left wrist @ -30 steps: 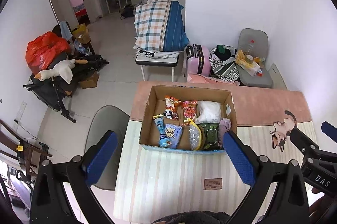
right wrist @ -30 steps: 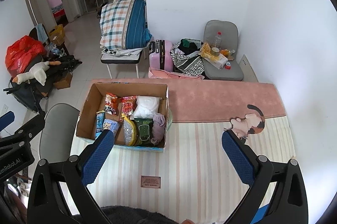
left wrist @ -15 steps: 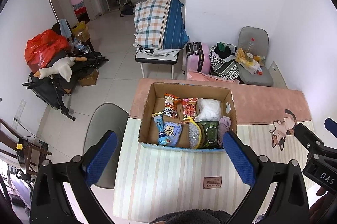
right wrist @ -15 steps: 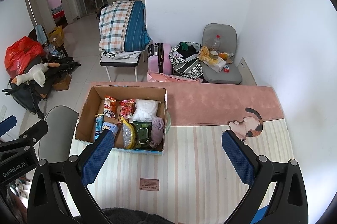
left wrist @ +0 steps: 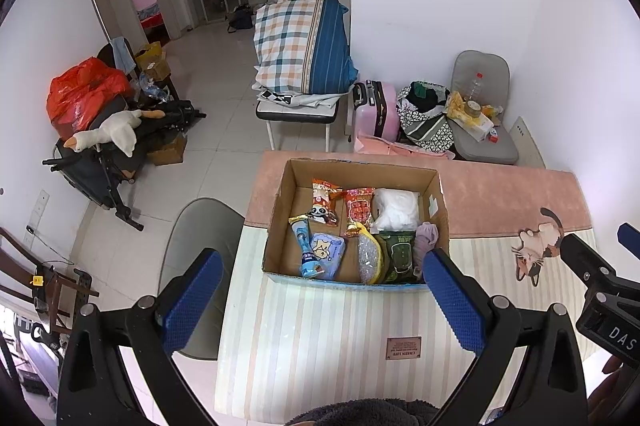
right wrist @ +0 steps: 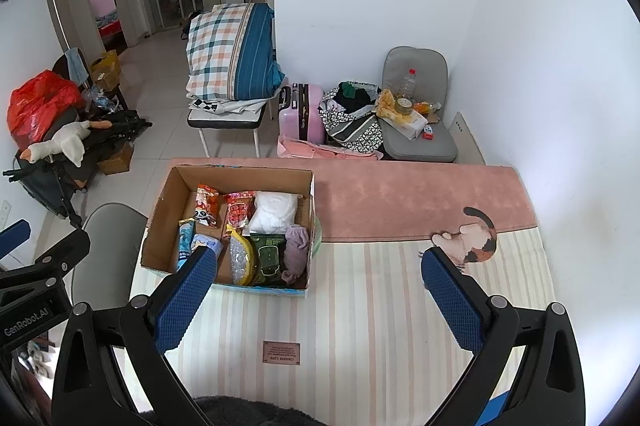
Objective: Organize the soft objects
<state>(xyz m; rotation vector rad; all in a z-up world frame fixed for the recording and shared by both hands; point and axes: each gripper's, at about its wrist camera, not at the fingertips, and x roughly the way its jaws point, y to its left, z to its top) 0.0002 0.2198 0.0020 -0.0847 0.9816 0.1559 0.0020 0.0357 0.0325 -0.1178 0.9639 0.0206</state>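
Note:
An open cardboard box (left wrist: 280,210) (right wrist: 160,210) stands on a table with a striped and pink cloth. It holds snack packets, a white soft bundle (left wrist: 396,204) (right wrist: 276,212), a mauve cloth (left wrist: 426,240) (right wrist: 296,252), a green pouch (left wrist: 398,256) and a blue pouch (left wrist: 326,250). My left gripper (left wrist: 320,290) is open and empty, held high above the table's near side. My right gripper (right wrist: 320,290) is open and empty, to the right of the box.
A grey chair (left wrist: 196,258) stands left of the table. Beyond the table are a bench with a plaid pillow (left wrist: 304,46), a pink suitcase (left wrist: 376,110), bags and a grey seat (left wrist: 484,130). A stroller with a goose toy (left wrist: 108,134) stands at left.
Both grippers have drifted back a little and the view has shifted slightly. The box and its contents have not moved. Both stay open.

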